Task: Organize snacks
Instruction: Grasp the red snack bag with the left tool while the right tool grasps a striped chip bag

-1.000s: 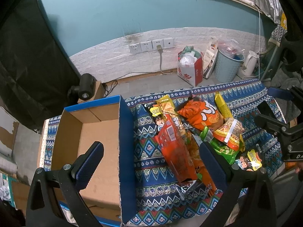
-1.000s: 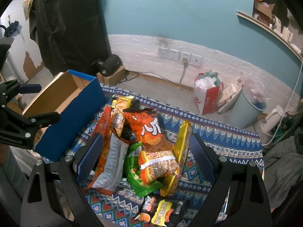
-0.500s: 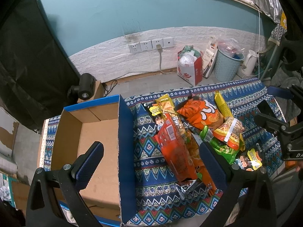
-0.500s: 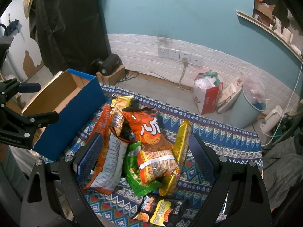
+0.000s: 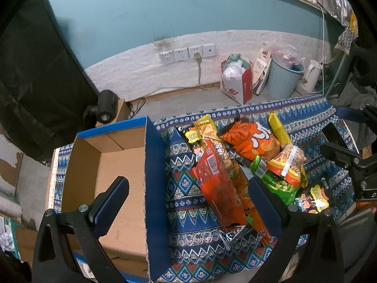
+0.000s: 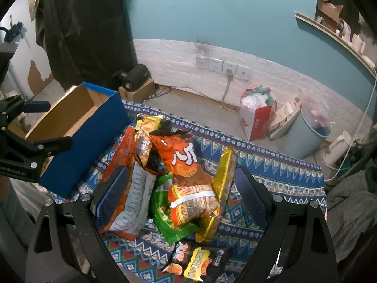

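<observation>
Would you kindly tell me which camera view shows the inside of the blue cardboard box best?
The left wrist view: it looks down into the blue cardboard box, showing its bare brown floor and inner walls. The right wrist view sees the box obliquely from the side, mostly its blue outer wall and a strip of interior.

Patterned blue cloth (image 5: 183, 184) covered the table. Far side, by the wall: white sockets (image 5: 187, 53), red-and-white bag (image 5: 235, 85), pale blue bin (image 5: 284, 80), white kettle (image 5: 311, 75). Far left: black camera (image 5: 106, 109).
</observation>
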{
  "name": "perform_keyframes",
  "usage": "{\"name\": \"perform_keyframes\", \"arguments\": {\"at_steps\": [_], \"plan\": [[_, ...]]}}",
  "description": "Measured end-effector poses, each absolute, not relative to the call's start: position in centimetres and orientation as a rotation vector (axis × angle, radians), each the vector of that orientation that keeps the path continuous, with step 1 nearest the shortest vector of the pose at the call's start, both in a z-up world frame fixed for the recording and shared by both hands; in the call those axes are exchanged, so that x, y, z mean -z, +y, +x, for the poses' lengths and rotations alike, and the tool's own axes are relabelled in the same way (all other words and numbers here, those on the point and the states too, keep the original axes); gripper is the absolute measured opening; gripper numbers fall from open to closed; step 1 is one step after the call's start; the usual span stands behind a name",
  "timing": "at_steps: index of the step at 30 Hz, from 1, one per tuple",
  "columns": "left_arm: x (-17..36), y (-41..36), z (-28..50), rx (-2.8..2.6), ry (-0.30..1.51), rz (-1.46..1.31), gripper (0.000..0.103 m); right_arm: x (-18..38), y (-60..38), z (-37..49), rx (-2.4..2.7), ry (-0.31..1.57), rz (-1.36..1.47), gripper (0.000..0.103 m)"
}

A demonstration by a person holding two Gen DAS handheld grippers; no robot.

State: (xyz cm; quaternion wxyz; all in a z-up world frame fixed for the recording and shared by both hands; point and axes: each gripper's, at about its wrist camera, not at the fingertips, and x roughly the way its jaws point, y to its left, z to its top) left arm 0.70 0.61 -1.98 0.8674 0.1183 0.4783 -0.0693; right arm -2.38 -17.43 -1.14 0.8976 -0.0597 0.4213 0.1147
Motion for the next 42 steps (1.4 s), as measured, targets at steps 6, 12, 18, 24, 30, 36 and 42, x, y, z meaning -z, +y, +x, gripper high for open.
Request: {"name": "perform_keyframes", "arguments": {"at_steps": [6, 12, 18, 24, 30, 36, 42], "plan": [[4.2, 0.8, 2.1, 0.158, 1.073, 0.215, 0.102, 2.6, -18.1, -1.6, -0.218, 0.906, -0.137, 0.09], [7.0, 0.2, 3.5, 0.151, 1.152, 0.214, 0.102, 4.1, -19.6, 0.0, -0.181, 0.965, -0.144, 0.09], [9.5, -0.6, 4.7, 0.163, 1.24, 0.193, 0.102, 7.0, -21.0, 0.9, -0.177, 1.129, -0.101, 0.09], [11.9, -1.2, 5.6, 0.165, 1.31, 0.194, 0.102, 9.8, -21.1, 1.6, -0.207, 1.182, -0.087, 0.09], [13.4, -1.6, 6.1, 0.165, 1.329, 0.212, 0.102, 11.9, -20.5, 2.2, -0.232, 1.221, -0.123, 0.09], [14.6, -1.3, 6.7, 0.18, 1.354, 0.183, 0.102, 13.6, -20.4, 2.9, -0.243, 1.267, -0.128, 0.09], [15.6, -0.4, 7.3, 0.226, 1.389, 0.093, 0.079, 15.5, -20.3, 3.6, -0.265, 1.3, -0.138, 0.09]]}}
